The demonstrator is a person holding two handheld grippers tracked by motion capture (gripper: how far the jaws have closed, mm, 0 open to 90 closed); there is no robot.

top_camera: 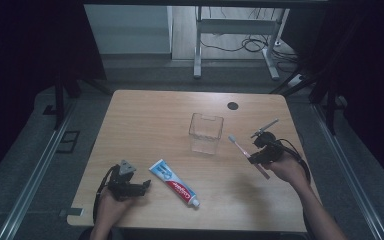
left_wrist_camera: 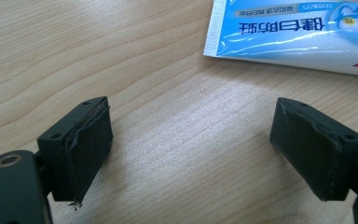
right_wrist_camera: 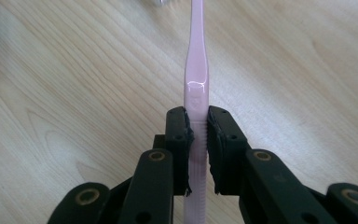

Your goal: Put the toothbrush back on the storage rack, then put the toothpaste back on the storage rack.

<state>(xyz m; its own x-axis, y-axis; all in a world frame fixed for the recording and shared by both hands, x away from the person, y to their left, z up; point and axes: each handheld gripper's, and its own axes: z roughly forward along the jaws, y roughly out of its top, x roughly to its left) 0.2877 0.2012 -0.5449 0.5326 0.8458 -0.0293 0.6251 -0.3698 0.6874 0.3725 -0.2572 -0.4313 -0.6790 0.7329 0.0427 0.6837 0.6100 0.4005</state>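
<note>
A pink toothbrush (top_camera: 245, 153) with a white head is held above the table at the right, my right gripper (top_camera: 260, 156) shut on its handle (right_wrist_camera: 196, 88). Its head points up-left toward a clear plastic cup (top_camera: 205, 132) standing upright near the table's middle. A blue, white and red toothpaste tube (top_camera: 174, 183) lies flat at the front, cap toward the near edge. My left gripper (top_camera: 145, 186) rests low at the front left, jaws wide open with nothing between them (left_wrist_camera: 191, 154); the flat end of the tube (left_wrist_camera: 298, 32) lies just beyond its fingertips.
The wooden table (top_camera: 145, 115) has a black round hole cover (top_camera: 232, 105) near its far edge. A grey desk frame (top_camera: 235, 30) and cables stand on the floor beyond. Metal rails run along the floor at both sides.
</note>
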